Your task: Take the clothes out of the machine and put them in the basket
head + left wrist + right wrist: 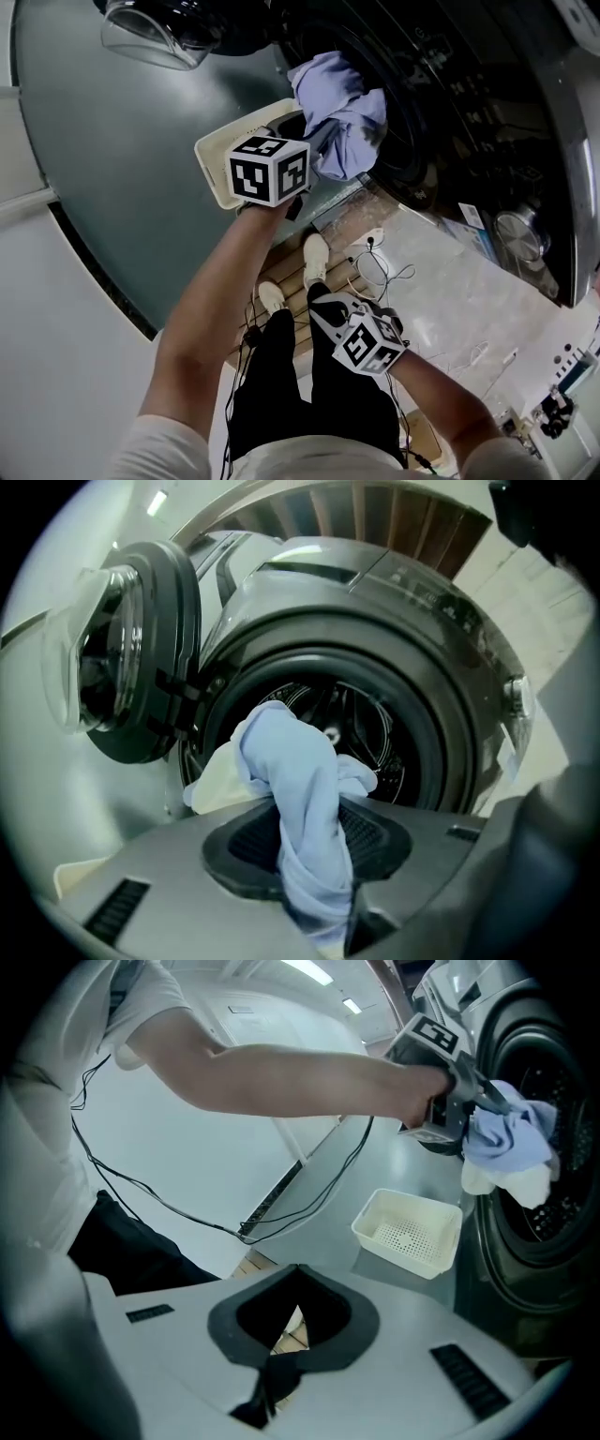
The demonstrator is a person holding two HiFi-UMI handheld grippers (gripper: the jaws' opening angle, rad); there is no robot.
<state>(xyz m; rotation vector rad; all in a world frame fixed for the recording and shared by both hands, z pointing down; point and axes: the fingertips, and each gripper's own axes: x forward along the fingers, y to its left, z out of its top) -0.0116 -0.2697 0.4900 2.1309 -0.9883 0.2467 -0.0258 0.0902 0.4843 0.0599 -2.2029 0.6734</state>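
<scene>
Nearby — blue cloth (300, 789), door (131, 658), basket (400, 1253)

The person wears a white short-sleeved shirt (173, 450), black trousers (281, 375) and, at twelve o'clock, white shoes (316, 253), with thin black cables (122, 1178) and black-and-white marker cubes (269, 169).

- The head view looks steeply down from above the person's shoulders, along both arms, to the floor (112, 141), the basket (211, 155) and the washing machine (450, 112) at the upper right.
- The left gripper view sits close to the machine, facing straight into its drum, with the open door (131, 667) at the left edge.
- The right gripper view sits lower and further back, facing across the floor towards the basket.
- All three views share the machine's opening and the pale blue cloth (342, 117). The head and right gripper views share the basket.
</scene>
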